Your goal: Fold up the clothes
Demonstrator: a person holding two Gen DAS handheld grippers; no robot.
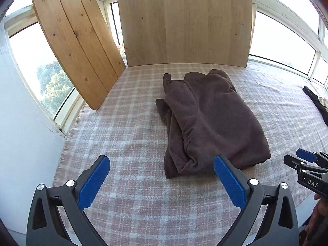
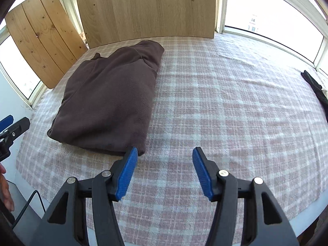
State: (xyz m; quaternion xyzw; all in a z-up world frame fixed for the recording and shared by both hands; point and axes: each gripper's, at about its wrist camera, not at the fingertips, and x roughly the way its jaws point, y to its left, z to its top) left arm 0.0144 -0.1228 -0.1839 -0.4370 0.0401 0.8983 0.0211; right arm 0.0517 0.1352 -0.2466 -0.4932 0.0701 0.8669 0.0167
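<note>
Garment: a dark brown fleece garment (image 1: 213, 121) lies folded into a thick bundle on the checked cloth (image 1: 127, 135); in the left wrist view it fills the centre, in the right wrist view it sits toward 10 o'clock (image 2: 110, 100).
Surface: the pink and pale plaid cloth covers the tabletop (image 2: 319, 203), whose grey edge shows at 4 o'clock in the right wrist view.
Left claw (image 1: 162, 179): released, blue pads spread wide, nothing between them; its right pad (image 1: 229, 184) overlaps the garment's near corner in the picture, whether it touches I cannot tell.
Right claw (image 2: 164, 172): released, jaws partly apart over bare cloth; its left pad (image 2: 127, 174) is just beside the garment's near corner.
Backdrop: a pale wooden board (image 1: 184, 22) stands upright at 12 o'clock, a slatted board (image 1: 75, 43) leans at 10 o'clock, windows behind both.
Edge: a dark strip of fabric (image 2: 313, 88) lies at 3 o'clock.
</note>
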